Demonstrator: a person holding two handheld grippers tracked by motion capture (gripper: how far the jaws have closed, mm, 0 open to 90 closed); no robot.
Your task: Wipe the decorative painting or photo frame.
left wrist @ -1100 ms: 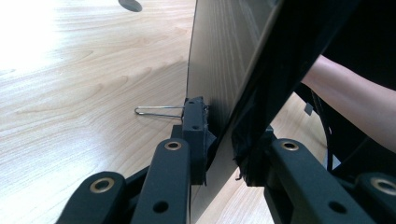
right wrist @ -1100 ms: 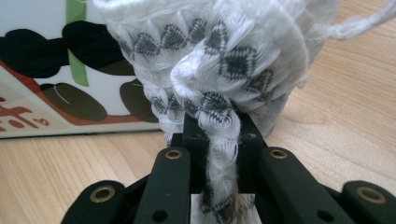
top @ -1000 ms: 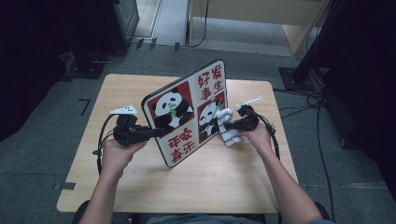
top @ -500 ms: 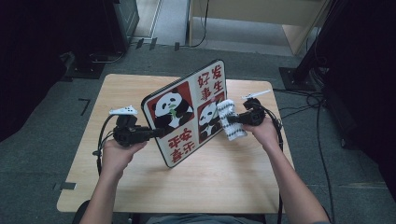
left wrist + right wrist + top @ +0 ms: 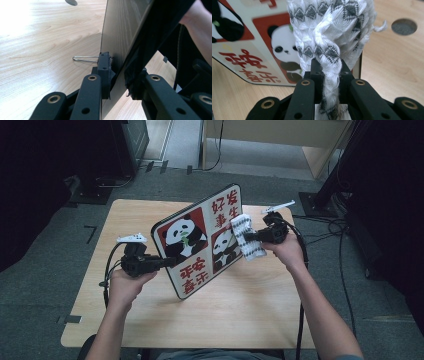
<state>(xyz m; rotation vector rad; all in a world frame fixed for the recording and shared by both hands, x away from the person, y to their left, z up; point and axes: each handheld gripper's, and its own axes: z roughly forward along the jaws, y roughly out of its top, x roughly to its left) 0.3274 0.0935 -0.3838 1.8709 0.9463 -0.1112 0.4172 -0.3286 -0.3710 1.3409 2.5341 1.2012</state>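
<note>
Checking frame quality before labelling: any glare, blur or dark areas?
High view: even light on the table, floor corners very dark. Left gripper view: glare blows out the tabletop's upper left; board back in shadow. Right gripper view: cloth sharp, board's panda print slightly soft.

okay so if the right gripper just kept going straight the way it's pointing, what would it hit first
Most likely the panda board. The right gripper, shut on a white patterned cloth, points at the board's printed face, so the cloth would press against it first. Whether the cloth already touches the board is hard to tell.

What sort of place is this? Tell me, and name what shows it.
Probably a lab or workshop set up for recording, not a home: a bare wooden table on grey carpet, loose cables across the floor, and dark equipment stands around it.
</note>
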